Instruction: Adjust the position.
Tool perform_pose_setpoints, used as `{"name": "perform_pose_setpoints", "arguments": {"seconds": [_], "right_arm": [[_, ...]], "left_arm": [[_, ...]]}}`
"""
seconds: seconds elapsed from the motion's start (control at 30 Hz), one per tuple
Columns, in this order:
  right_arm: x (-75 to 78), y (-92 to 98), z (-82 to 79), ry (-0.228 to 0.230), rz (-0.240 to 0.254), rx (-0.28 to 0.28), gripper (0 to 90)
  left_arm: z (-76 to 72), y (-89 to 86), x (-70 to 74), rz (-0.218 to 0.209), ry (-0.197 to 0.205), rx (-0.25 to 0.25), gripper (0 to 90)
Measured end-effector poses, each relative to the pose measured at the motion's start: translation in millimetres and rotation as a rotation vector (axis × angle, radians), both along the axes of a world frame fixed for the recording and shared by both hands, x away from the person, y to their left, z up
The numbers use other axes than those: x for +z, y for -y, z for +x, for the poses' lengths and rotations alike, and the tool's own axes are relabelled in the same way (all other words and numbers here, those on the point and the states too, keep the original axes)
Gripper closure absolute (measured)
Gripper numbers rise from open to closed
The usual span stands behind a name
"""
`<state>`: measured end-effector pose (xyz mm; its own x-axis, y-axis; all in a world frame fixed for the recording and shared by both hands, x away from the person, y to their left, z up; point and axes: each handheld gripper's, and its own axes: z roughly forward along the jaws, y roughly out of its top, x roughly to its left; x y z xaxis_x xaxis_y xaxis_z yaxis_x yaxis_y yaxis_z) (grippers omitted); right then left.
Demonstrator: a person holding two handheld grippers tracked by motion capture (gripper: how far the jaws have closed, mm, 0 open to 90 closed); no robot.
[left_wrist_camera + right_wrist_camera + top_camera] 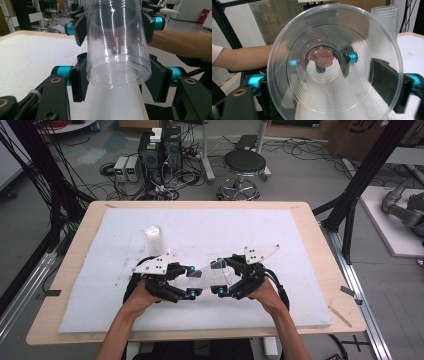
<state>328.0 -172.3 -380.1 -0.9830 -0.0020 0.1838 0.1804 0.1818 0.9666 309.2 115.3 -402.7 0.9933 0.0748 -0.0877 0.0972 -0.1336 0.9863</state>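
Clear plastic cup (212, 272) lies on its side in the air between my two grippers, low over the near middle of the white foam mat (280, 235) that covers the wooden table (310, 220). My left gripper (191, 281) comes at it from the left and my right gripper (220, 277) from the right, so the two tools face each other with the cup bridging them.

From the left gripper view, I see the cup's (117, 50) closed base toward me. My own black jaws sit on either side of the base end, partly open to about the cup's width; the left pad looks pressed to the wall, but I cannot tell whether the right one touches. Farther along, the other gripper's (113, 23) jaws flank the cup's upper wall, with a forearm (180, 43) behind it.

From the right gripper view, I look straight into the cup's (334, 65) open mouth, down its ridged inside to the base. My jaws stand wide at both sides of the rim, and the rim spans the gap between them; through the clear plastic I cannot tell for sure that they press on it.

A stack of clear cups (153, 240) stands upright on the mat, behind the left gripper. A black stool (244, 165) sits on the floor beyond the table.
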Motion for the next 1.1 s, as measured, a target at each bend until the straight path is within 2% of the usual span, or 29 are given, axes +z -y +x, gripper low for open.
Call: {"name": "perform_pose_setpoints", "arguments": {"seconds": [0.3,0.67,0.7,0.77,0.9,1.0,1.1], "right_arm": [[1.2,0.1,-0.2,0.006,0.012,0.007,27.4],[1.1,0.3,-0.3,0.006,0.007,0.005,29.2],[1.1,0.6,-0.4,0.005,0.006,0.001,29.2],[1.1,1.2,0.1,0.006,0.011,-0.007,29.2],[1.0,2.4,0.7,0.005,0.01,-0.013,29.2],[1.1,2.8,0.6,0.002,0.008,-0.019,29.2],[1.3,3.4,0.8,0.008,-0.004,-0.024,29.2]], "left_arm": [[-0.2,0.5,-0.4,0.007,0.001,-0.005,42.0],[0.4,0.8,-0.8,0.013,-0.017,-0.001,39.7],[1.0,0.9,-1.0,0.005,-0.024,0.001,35.9],[1.4,1.6,-1.0,-0.002,-0.049,0.016,22.4],[1.6,3.0,-1.6,0.029,-0.076,0.05,1.7],[0.2,2.9,-1.5,0.047,-0.075,0.047,1.7],[-2.4,2.2,-0.2,0.097,-0.062,0.076,1.7]]}}
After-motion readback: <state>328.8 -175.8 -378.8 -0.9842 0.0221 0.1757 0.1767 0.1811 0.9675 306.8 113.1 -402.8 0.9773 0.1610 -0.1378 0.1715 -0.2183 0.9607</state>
